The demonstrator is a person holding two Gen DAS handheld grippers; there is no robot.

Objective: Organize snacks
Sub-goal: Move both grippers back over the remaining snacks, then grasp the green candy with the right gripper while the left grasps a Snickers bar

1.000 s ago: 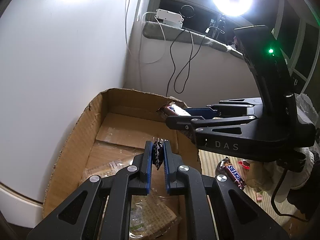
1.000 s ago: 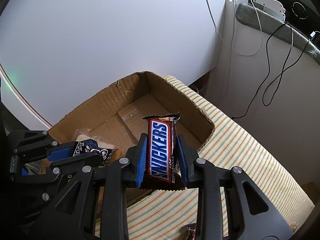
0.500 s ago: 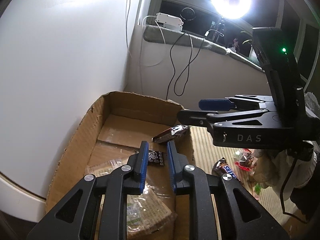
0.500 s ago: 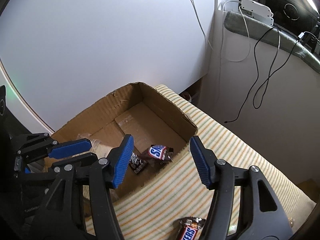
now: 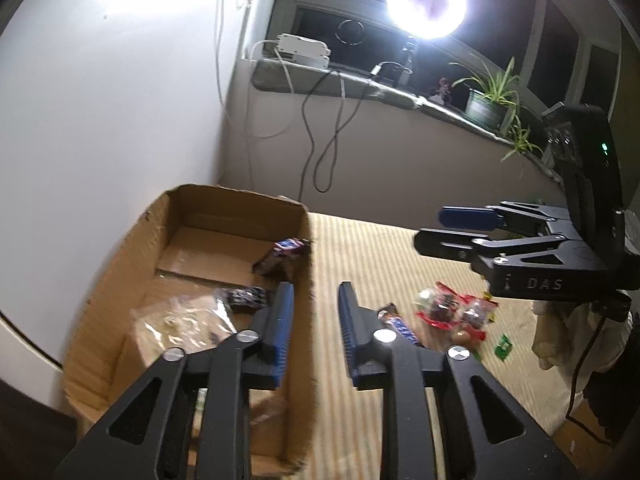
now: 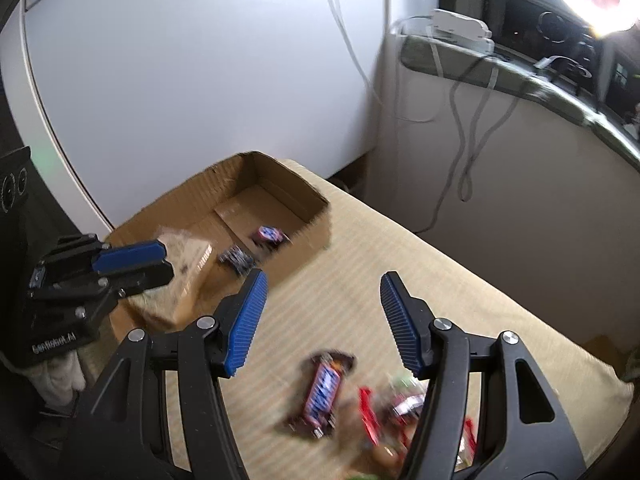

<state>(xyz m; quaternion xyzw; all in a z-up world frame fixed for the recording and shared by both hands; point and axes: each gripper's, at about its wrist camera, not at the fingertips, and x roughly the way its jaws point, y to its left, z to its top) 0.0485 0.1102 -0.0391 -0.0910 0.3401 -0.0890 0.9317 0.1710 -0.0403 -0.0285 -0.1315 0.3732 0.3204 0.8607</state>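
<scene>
While both tools are empty with fingers apart, the left gripper (image 5: 312, 332) hangs over the near wall of the cardboard box (image 5: 120, 264) and the right gripper (image 6: 320, 320) above the striped mat (image 6: 400, 256). Deposited: a chocolate bar (image 6: 269, 234), a dark packet (image 6: 237, 258) and a clear bag (image 5: 180, 320). Remaining on the mat: one Snickers bar (image 6: 322, 394) beside a cluster of red-wrapped sweets (image 5: 454, 308). Judged status: roughly half complete

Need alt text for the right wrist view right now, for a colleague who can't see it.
Open right tongs hover empty above a Snickers bar and red-wrapped snacks on a striped cloth. Behind, a cardboard box already holds several snacks, with the open left tongs beside it.
</scene>
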